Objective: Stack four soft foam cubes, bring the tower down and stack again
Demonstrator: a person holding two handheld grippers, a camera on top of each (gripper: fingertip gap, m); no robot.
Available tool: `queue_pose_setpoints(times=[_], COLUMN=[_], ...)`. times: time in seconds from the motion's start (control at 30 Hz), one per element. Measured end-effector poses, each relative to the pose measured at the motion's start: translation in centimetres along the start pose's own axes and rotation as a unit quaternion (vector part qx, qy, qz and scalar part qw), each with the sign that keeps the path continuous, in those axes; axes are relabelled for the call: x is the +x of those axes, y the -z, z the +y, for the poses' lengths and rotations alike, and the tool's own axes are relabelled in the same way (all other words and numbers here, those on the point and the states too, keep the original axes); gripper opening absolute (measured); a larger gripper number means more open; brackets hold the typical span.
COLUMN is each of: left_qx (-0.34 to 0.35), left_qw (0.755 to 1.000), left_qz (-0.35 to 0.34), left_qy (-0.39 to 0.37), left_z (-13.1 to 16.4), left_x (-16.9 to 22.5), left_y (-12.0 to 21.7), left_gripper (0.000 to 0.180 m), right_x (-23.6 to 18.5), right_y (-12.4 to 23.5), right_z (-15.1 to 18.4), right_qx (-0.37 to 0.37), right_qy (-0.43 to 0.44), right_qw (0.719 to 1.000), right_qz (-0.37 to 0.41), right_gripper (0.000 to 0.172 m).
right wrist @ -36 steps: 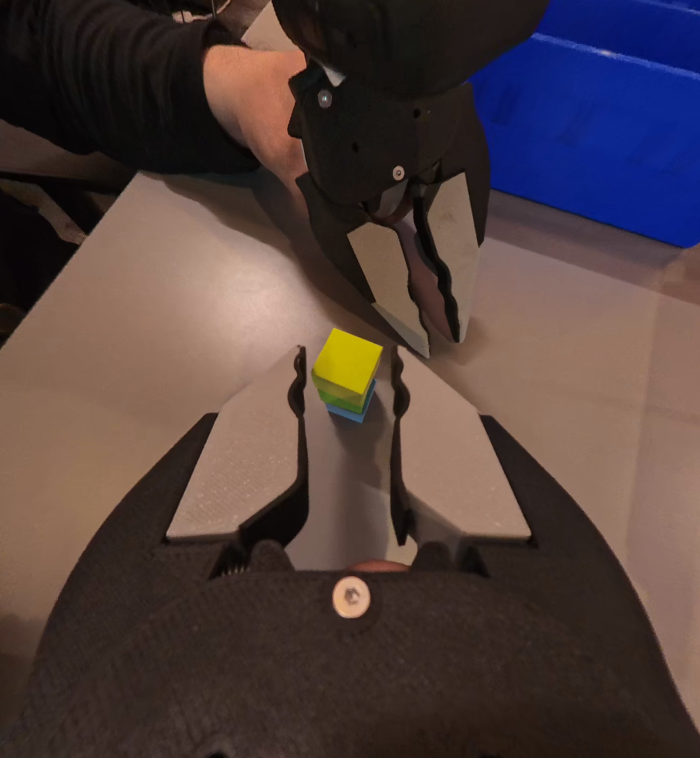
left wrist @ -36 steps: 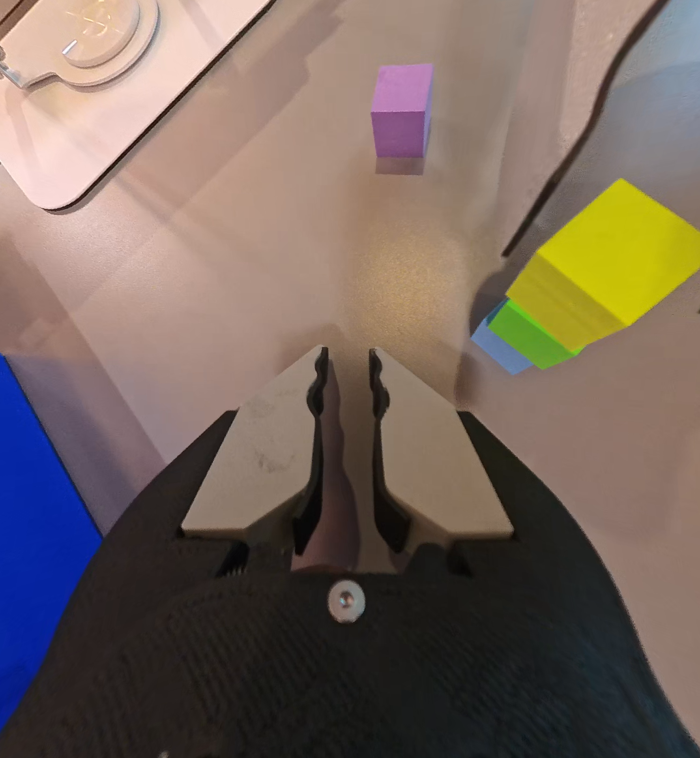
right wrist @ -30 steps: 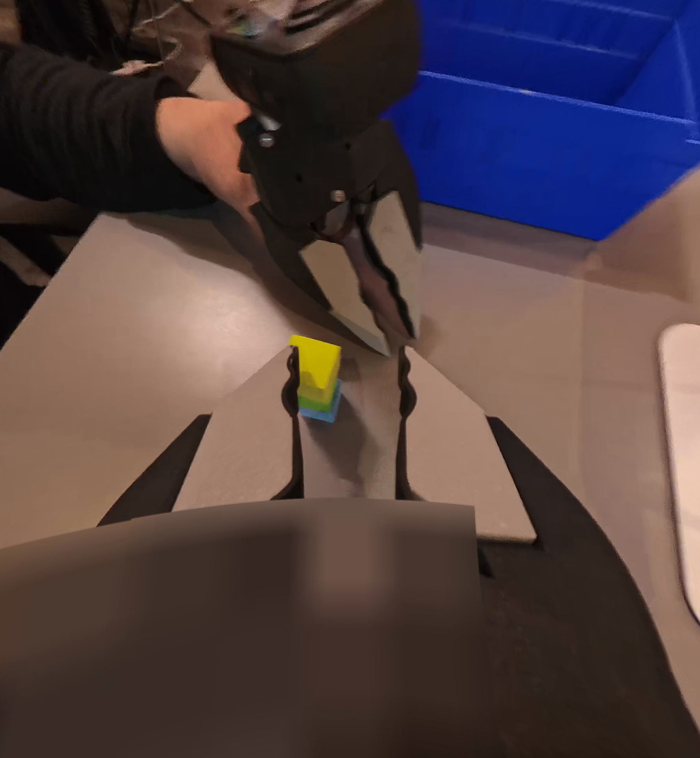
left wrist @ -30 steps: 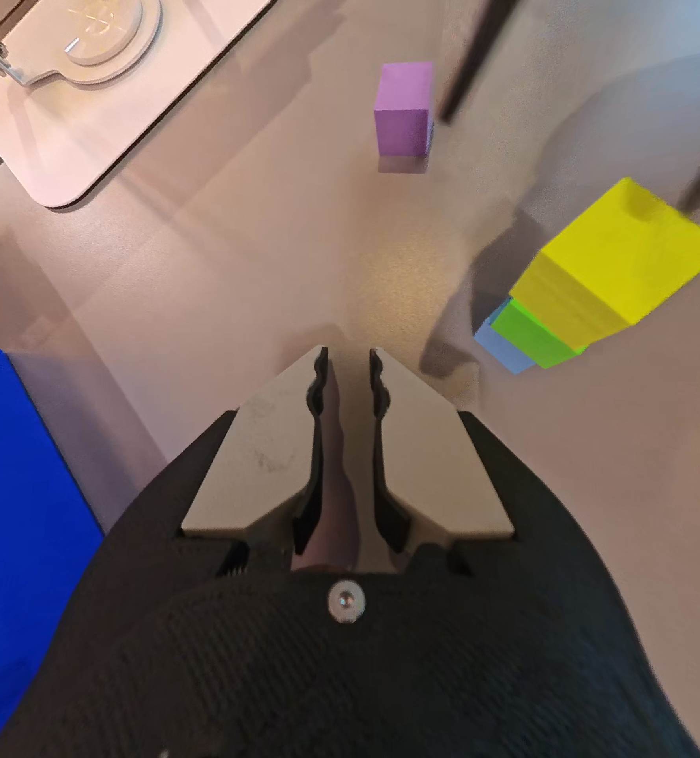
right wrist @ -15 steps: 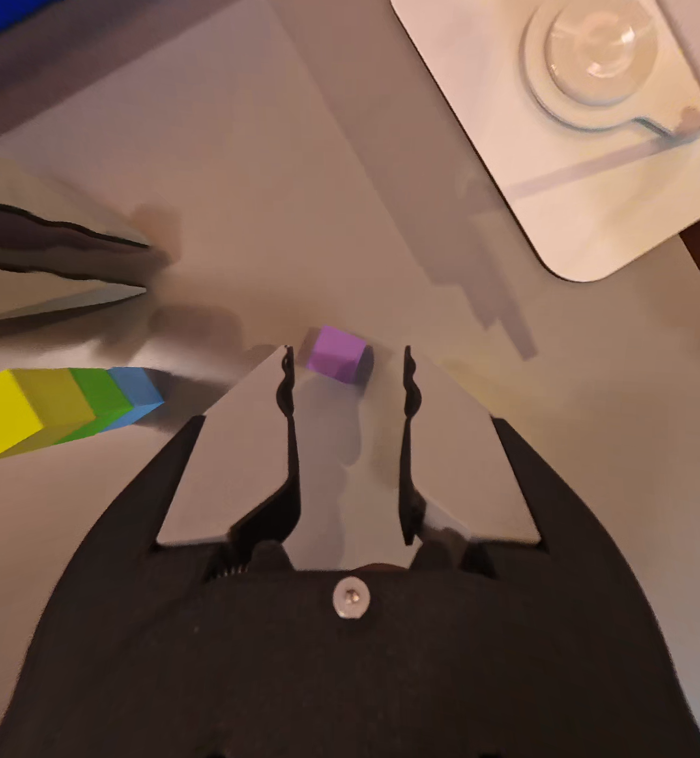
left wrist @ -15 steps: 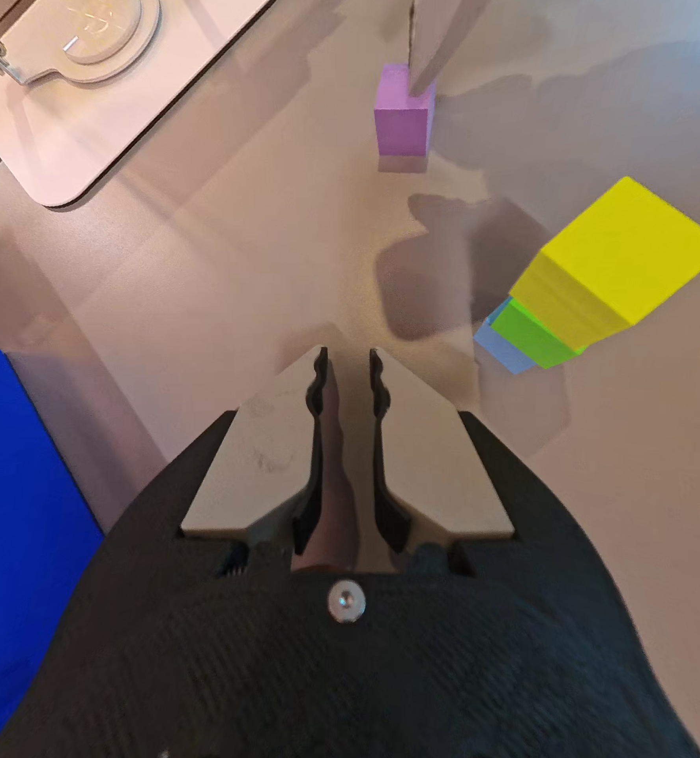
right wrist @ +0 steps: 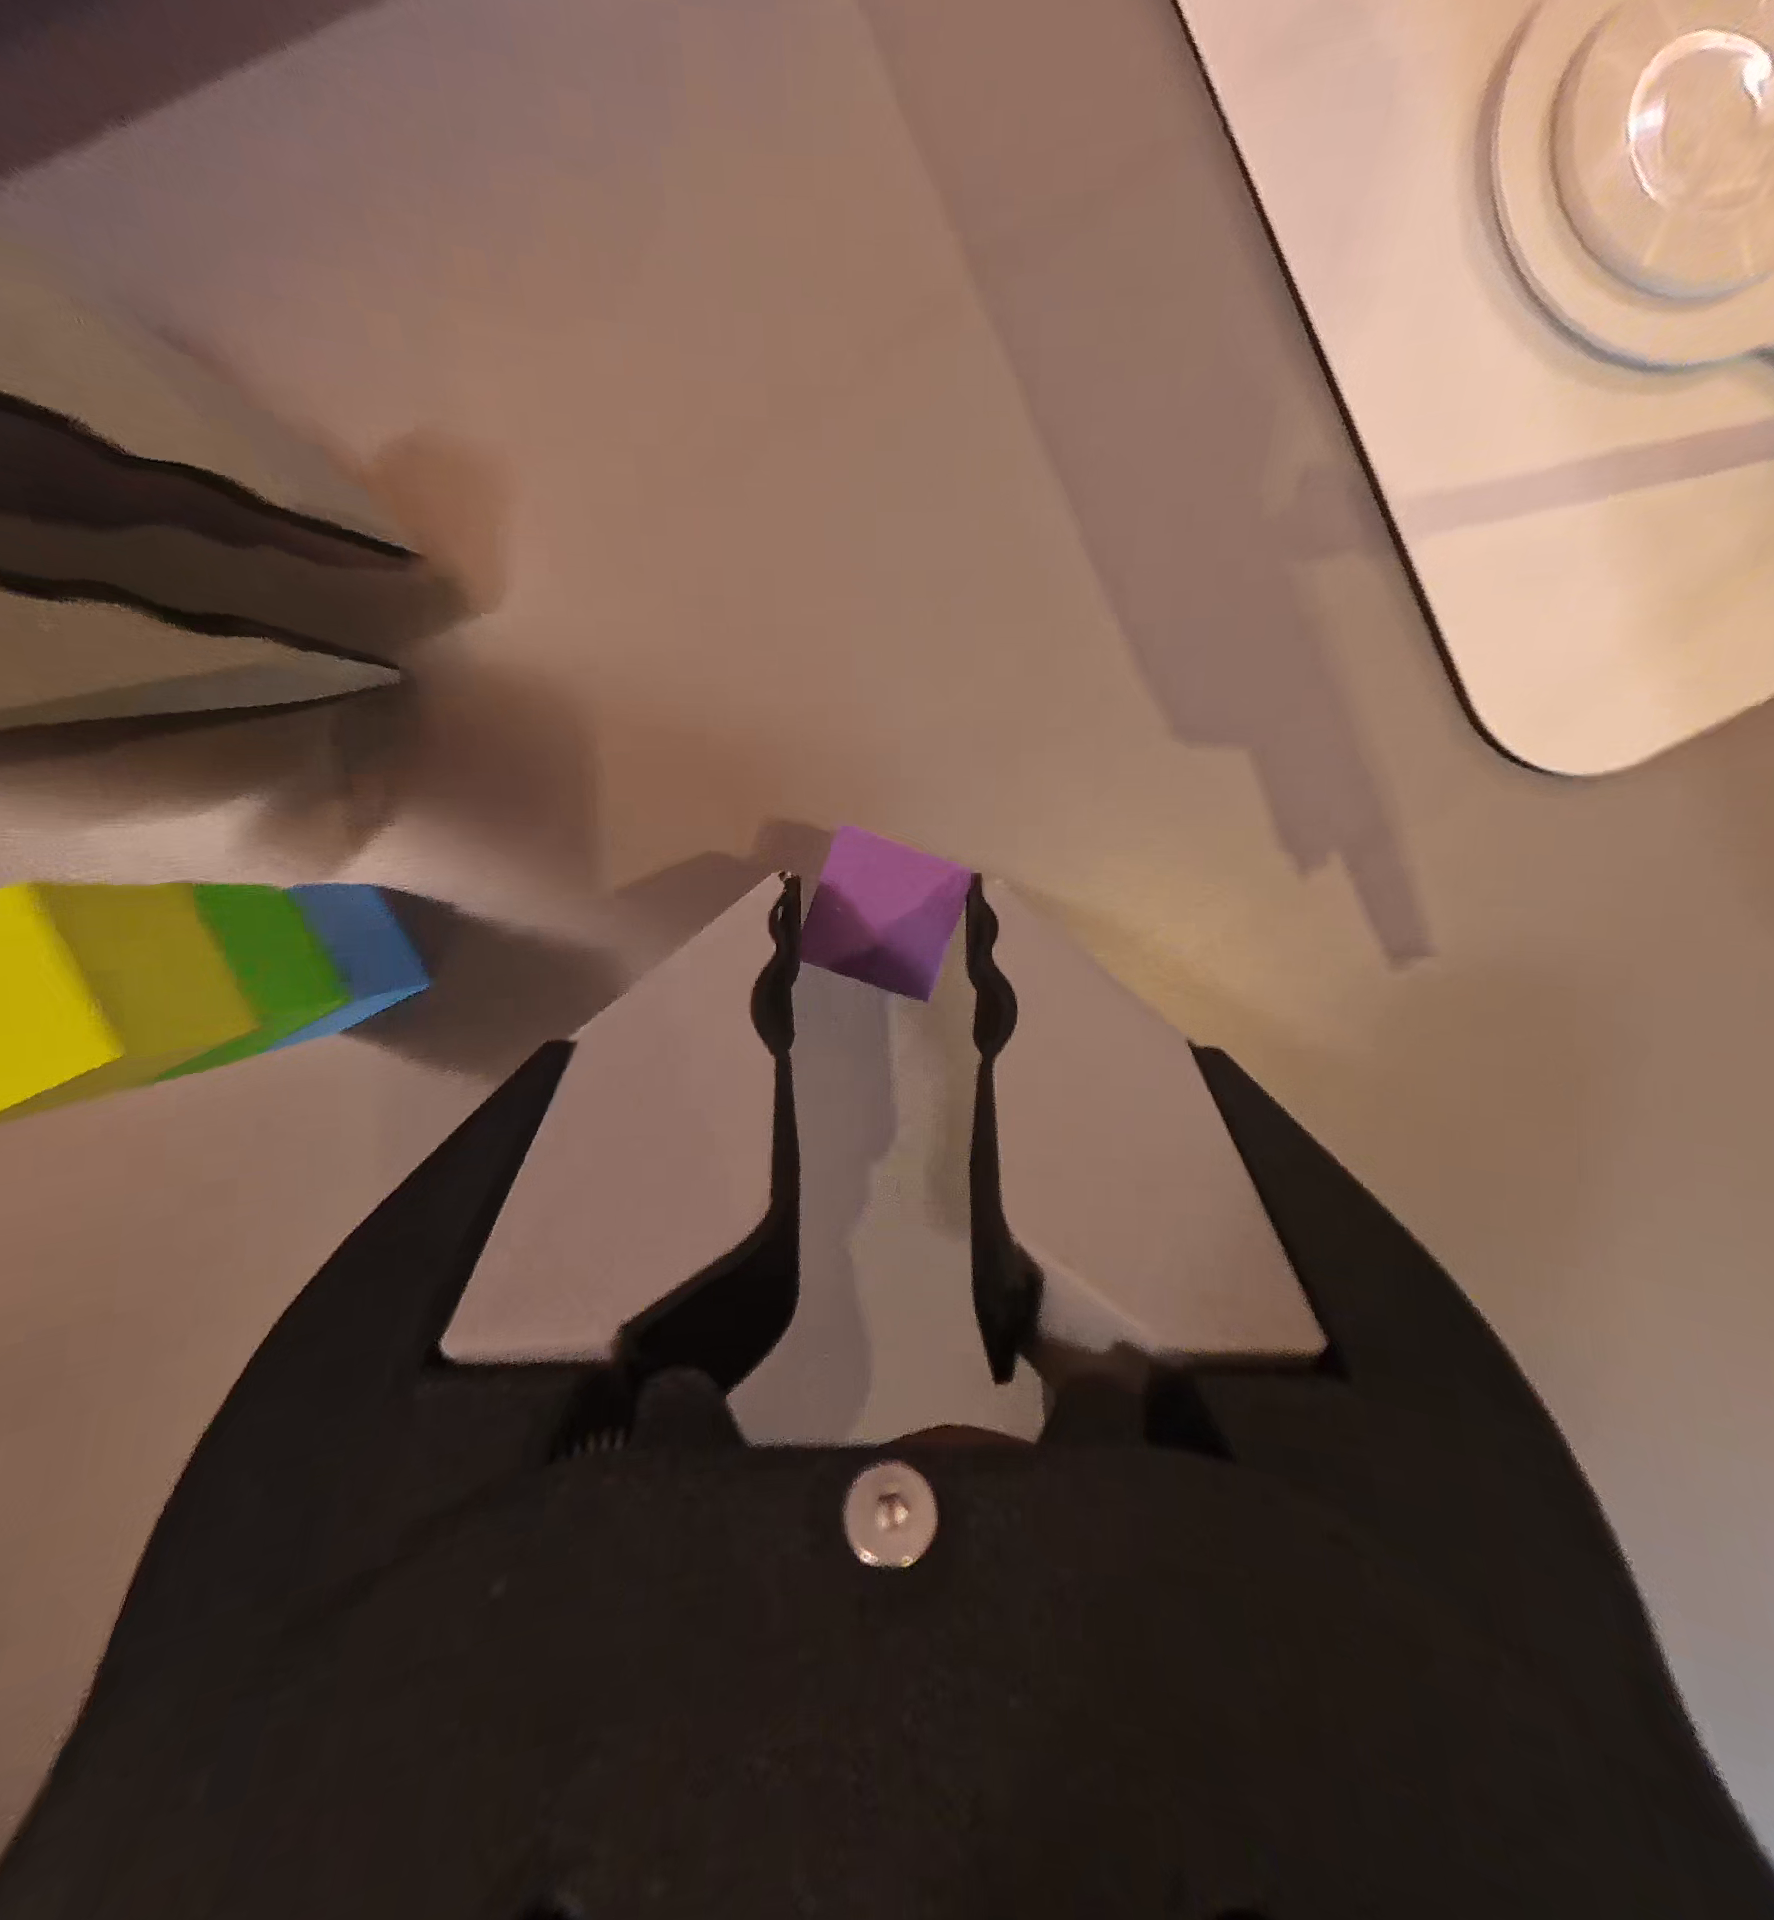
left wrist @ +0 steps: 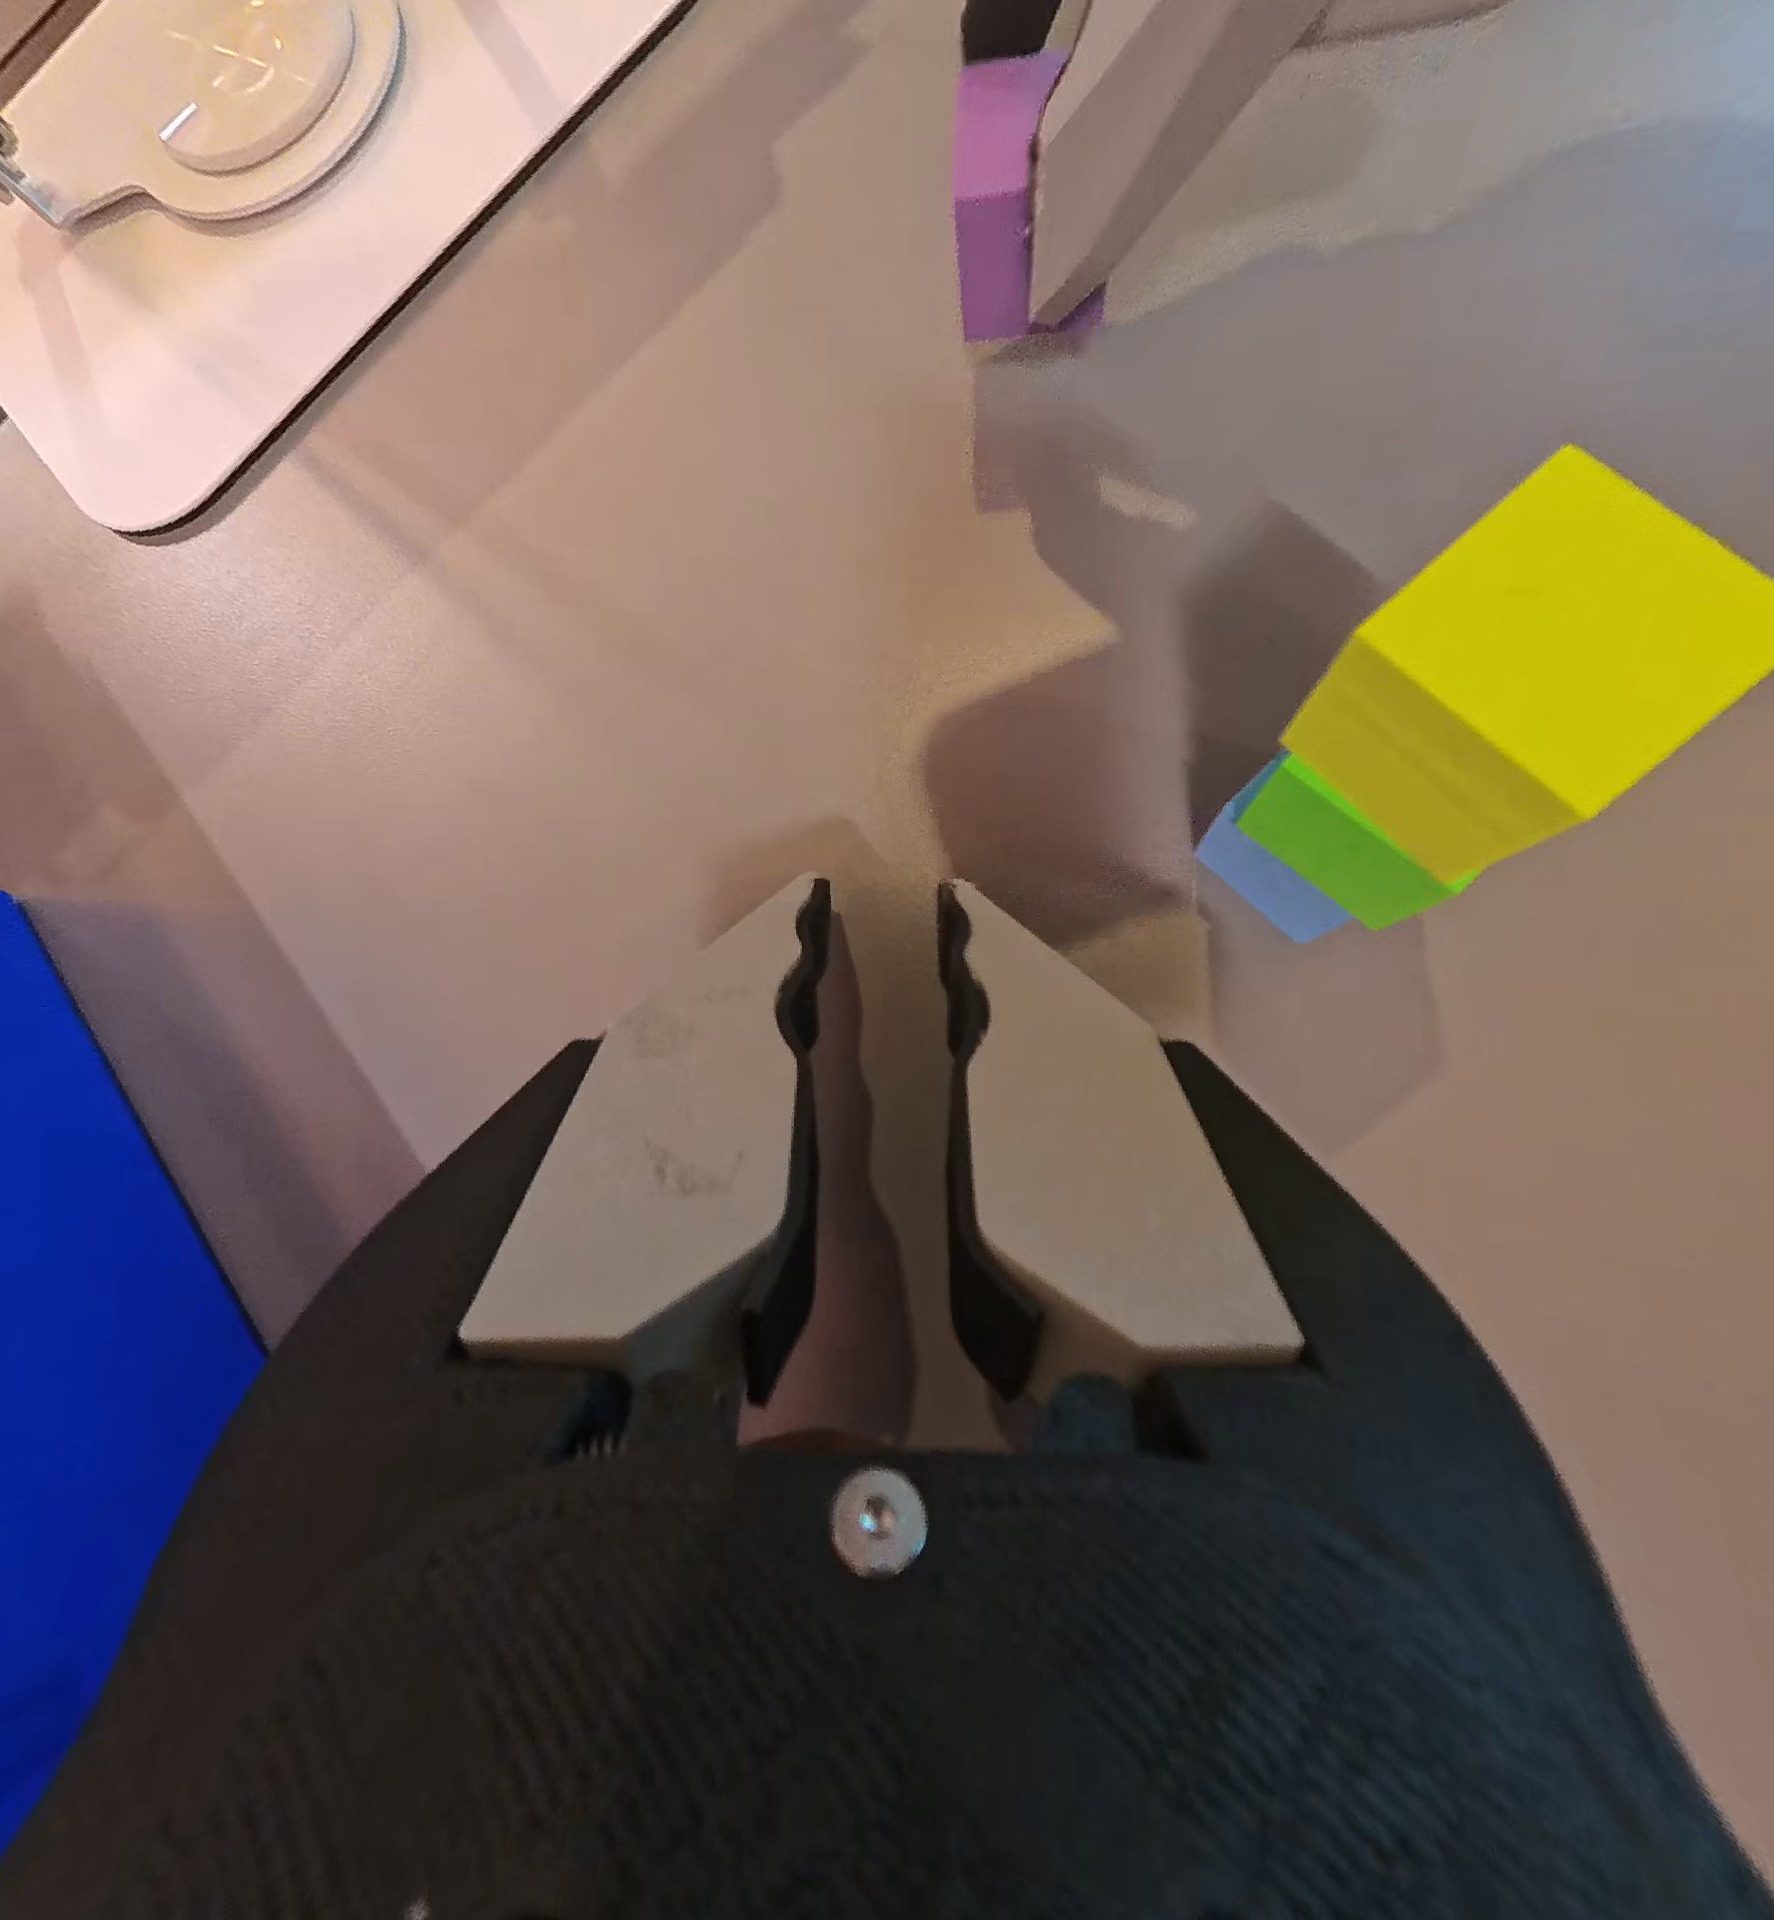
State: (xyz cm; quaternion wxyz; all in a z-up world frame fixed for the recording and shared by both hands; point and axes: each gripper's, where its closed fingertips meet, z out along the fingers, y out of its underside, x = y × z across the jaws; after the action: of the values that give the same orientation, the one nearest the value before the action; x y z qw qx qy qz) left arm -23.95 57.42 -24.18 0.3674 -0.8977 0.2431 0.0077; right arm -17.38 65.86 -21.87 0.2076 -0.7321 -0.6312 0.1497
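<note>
A tower of three foam cubes stands on the grey table (left wrist: 550, 644): yellow (left wrist: 1569, 644) on top, green (left wrist: 1340, 852) in the middle, blue (left wrist: 1267, 883) at the bottom. It also shows at the left of the right wrist view (right wrist: 187, 977). My right gripper (right wrist: 878, 883) is shut on a purple cube (right wrist: 878, 920), which sits cornerwise between both pads at the fingertips. The left wrist view shows that cube (left wrist: 992, 197) at the top with a right finger (left wrist: 1122, 156) against it. My left gripper (left wrist: 883, 888) stands left of the tower, jaws slightly apart with nothing between them.
A white board with a clear suction cup (left wrist: 187, 208) lies at the table's far corner; it also shows in the right wrist view (right wrist: 1589, 312). A blue bin (left wrist: 31, 1247) stands at the left. My left gripper's fingers (right wrist: 135, 582) reach in above the tower. One gripper's finger ends stand about 12 cm off the other's.
My right gripper swung away from the tower to the purple cube, and its jaws narrowed onto it. My left gripper and the tower stayed put.
</note>
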Motion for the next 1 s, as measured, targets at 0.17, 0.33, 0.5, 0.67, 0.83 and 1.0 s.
queue_pose_setpoints(times=[0.17, 0.33, 0.5, 0.67, 0.83, 1.0], left_qx=[-0.001, -0.001, -0.002, -0.003, -0.003, -0.002], left_qw=[1.000, 1.000, 1.000, 1.000, 1.000, 1.000], left_qz=[-0.001, -0.001, -0.002, -0.003, -0.004, -0.007], left_qy=[0.000, 0.003, -0.001, 0.000, 0.001, 0.006], left_z=[0.0, 0.1, 0.1, 0.1, 0.1, 0.1], left_x=[0.0, -0.1, 0.0, -0.1, -0.1, -0.3], left_y=[0.0, 0.0, 0.0, 0.0, 0.0, -0.1], left_gripper=[0.018, 0.018, 0.018, 0.018, 0.018, 0.018], right_x=[-3.4, -6.7, -8.0, -8.5, -9.8, -10.7], right_y=[3.2, 5.2, 5.6, 6.2, 6.8, 7.5], right_z=[-1.7, -2.2, -2.0, -2.3, -2.4, -2.5], right_qx=[0.050, 0.063, 0.050, 0.056, 0.054, 0.043], right_qy=[0.053, 0.118, 0.153, 0.162, 0.192, 0.226], right_qw=[0.995, 0.984, 0.981, 0.979, 0.973, 0.965], right_qz=[-0.073, -0.115, -0.109, -0.109, -0.118, -0.125], right_gripper=[0.029, 0.029, 0.029, 0.029, 0.029, 0.029])
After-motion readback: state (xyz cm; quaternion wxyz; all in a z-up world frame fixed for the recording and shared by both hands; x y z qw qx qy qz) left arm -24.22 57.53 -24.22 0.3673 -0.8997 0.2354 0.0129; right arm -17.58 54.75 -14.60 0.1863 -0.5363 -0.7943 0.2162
